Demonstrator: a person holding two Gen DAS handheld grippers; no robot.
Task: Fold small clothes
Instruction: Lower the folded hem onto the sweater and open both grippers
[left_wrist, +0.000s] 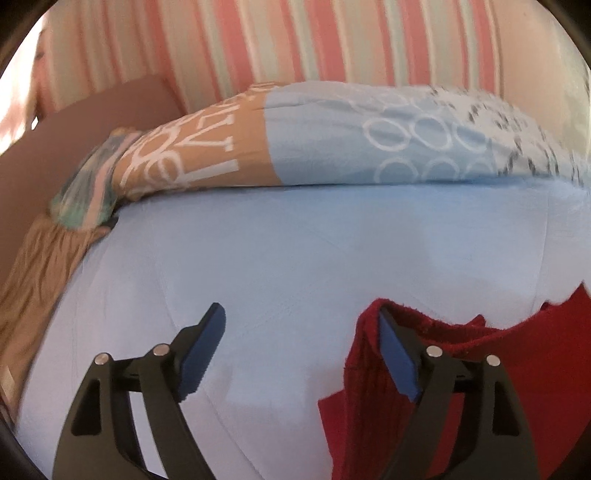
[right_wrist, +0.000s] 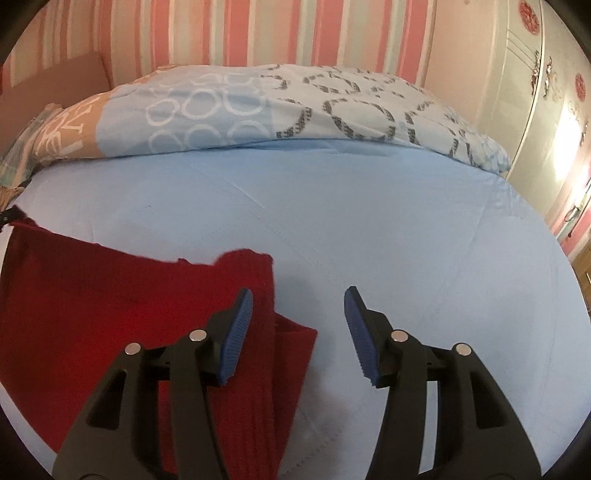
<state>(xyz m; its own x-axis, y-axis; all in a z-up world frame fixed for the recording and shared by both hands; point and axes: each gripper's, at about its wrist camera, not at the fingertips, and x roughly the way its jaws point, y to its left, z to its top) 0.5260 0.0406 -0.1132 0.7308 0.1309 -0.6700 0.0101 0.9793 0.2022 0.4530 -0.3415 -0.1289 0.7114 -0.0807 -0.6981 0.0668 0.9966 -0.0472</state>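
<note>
A red knitted garment (left_wrist: 480, 369) lies flat on the light blue bed sheet (left_wrist: 277, 258). My left gripper (left_wrist: 301, 343) is open above the garment's left edge. Its right finger hangs over the red ribbed fabric, its left finger over bare sheet, and nothing sits between the pads. In the right wrist view the same red garment (right_wrist: 110, 302) spreads to the lower left, with a ribbed part folded along its right edge. My right gripper (right_wrist: 299, 325) is open over that right edge. Its left finger is above the red cloth, its right finger above the sheet (right_wrist: 406, 229).
A folded duvet (right_wrist: 295, 110) with ring patterns and a tan lettered band lies across the far side of the bed. Behind it rises a pink striped wall (right_wrist: 258, 33). A white wardrobe (right_wrist: 546, 122) stands at the right. A brown headboard (left_wrist: 74, 147) is at the left.
</note>
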